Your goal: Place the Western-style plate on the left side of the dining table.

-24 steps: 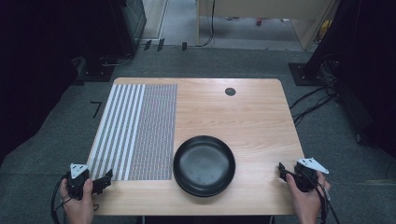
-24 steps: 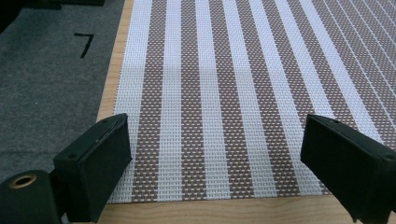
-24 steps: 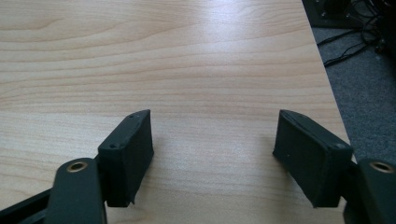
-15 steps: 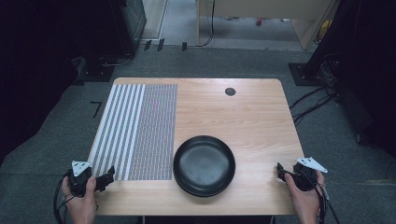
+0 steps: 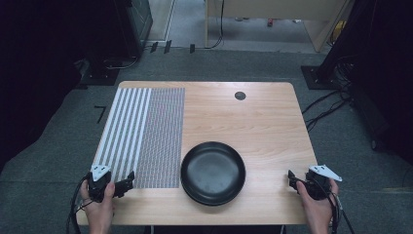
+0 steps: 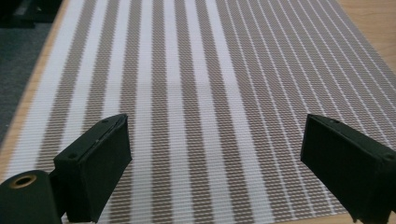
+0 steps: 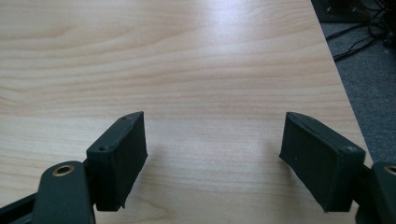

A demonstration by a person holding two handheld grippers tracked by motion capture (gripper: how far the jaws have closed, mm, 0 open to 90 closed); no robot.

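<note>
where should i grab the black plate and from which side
Probably the raised rim of the black plate, one jaw over the lip and one under it. It lies flat and wide, so only the edge fits. The right gripper, jaws open, faces bare table toward its right edge.

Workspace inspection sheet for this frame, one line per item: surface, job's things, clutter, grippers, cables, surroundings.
Surface: wooden table, with a dark round cap near its far edge.
Job's things: striped placemat flat on the table's left part; black plate beside it, near the front edge.
Clutter: nothing seen.
Grippers: left gripper open over the placemat's near end; right gripper open over bare wood at the front right corner; both empty.
Cables: loose cables on the floor at right.
Surroundings: grey carpet, dark equipment around.
</note>
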